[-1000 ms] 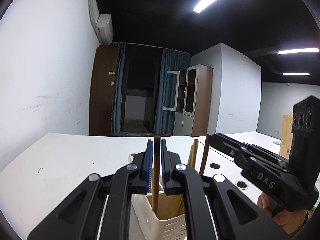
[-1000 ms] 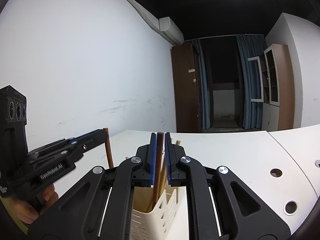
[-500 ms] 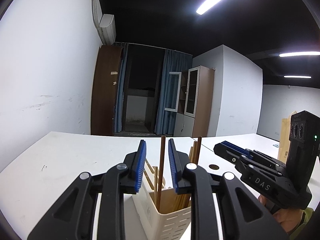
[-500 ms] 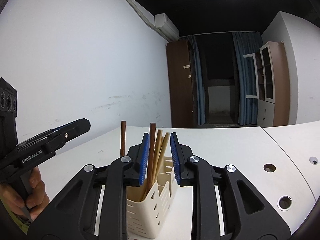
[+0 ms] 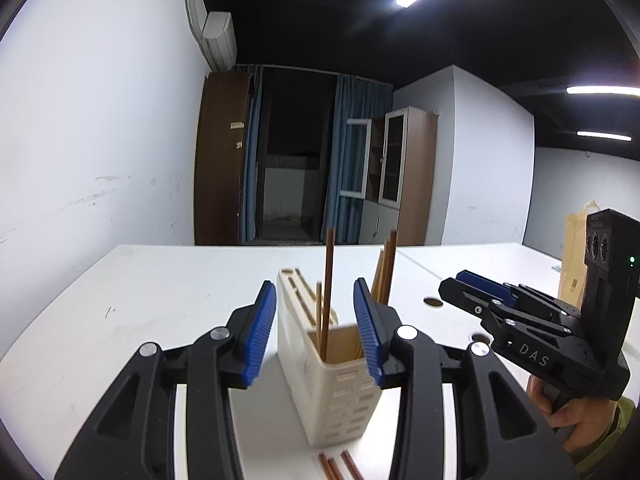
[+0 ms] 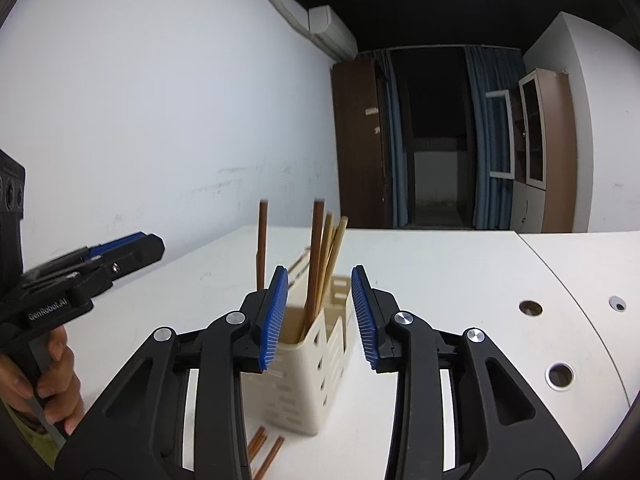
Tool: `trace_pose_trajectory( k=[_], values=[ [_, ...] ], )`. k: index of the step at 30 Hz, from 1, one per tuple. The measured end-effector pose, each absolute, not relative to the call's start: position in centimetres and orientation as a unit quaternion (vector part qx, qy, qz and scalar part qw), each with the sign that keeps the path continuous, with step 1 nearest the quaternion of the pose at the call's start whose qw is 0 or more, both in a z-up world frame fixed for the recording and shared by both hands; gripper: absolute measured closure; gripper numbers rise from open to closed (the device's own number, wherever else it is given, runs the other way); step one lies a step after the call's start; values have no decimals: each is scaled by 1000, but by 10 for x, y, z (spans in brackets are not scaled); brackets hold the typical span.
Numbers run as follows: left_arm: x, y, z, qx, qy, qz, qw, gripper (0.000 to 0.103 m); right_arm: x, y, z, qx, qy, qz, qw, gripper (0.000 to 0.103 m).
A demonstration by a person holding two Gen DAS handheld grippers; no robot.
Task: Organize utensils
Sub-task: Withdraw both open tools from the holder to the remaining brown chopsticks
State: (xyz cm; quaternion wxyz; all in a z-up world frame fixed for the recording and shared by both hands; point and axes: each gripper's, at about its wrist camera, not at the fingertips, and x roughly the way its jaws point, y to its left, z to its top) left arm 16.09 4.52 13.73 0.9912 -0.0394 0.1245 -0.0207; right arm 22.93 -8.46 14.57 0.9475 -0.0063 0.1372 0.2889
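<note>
A cream slotted utensil holder [image 5: 344, 392] [image 6: 296, 384] stands on the white table [image 5: 140, 300]. My left gripper [image 5: 315, 334] is open and its jaws are still opening. A dark brown chopstick [image 5: 329, 280] stands free in the holder between the pads, touching neither. My right gripper [image 6: 319, 316] is also open and opening, and a dark chopstick [image 6: 318, 256] leans in the holder between its pads with several lighter ones [image 6: 334, 248]. Another dark chopstick [image 6: 263, 244] stands further left. Each view shows the other gripper [image 5: 460, 284] [image 6: 132, 248] beside the holder.
Loose brown chopsticks [image 5: 336, 466] [image 6: 266, 452] lie on the table just in front of the holder. Cable holes [image 6: 530, 308] dot the table to the right. A paper bag [image 5: 576, 248] stands at the far right. A person's hand [image 6: 52, 368] holds each gripper handle.
Both grippers went from shut on a dark chopstick to open, leaving the chopsticks standing in the holder. Both have drawn back, so more of the holder shows.
</note>
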Motion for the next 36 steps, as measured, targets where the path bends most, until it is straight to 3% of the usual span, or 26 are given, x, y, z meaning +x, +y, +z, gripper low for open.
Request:
trace_pose_trajectory(
  k=[8,22,36],
  values=[
    [146,48,118,-56,168,-16,984,58,216,-86,123,-4,182,289,940,61],
    [145,51,81,-67,235,7,970,58,212,-61,73,-50,272,288,917,51],
    [153,60,64,-62,276,24,959,55,226,-35,23,-92,351,279,889,51]
  ],
)
